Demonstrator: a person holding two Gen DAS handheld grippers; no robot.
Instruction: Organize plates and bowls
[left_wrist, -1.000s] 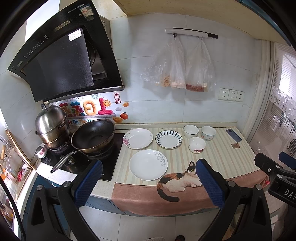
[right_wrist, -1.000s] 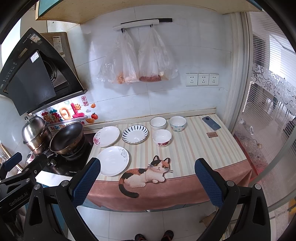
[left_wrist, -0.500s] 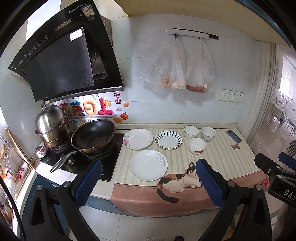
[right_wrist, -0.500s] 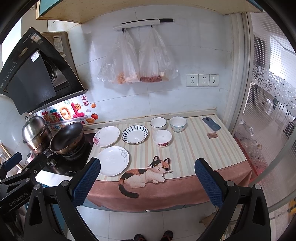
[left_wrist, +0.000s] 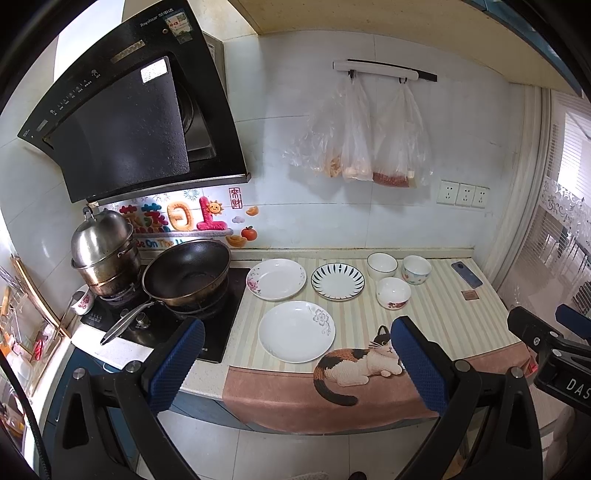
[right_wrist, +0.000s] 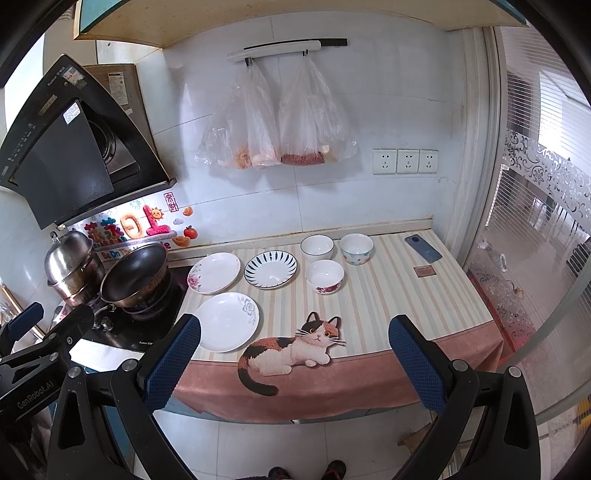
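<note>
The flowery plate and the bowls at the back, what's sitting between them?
The blue-striped plate sits between the flowery plate and the bowls. Both views show it, and the right wrist view shows it best.

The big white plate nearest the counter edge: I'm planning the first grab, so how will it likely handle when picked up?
The white plate looks glazed, so probably slippery between pads. It seems rigid ceramic, likely chipping if knocked. It lies flat on the striped mat, so its low rim may be hard to get under.
</note>
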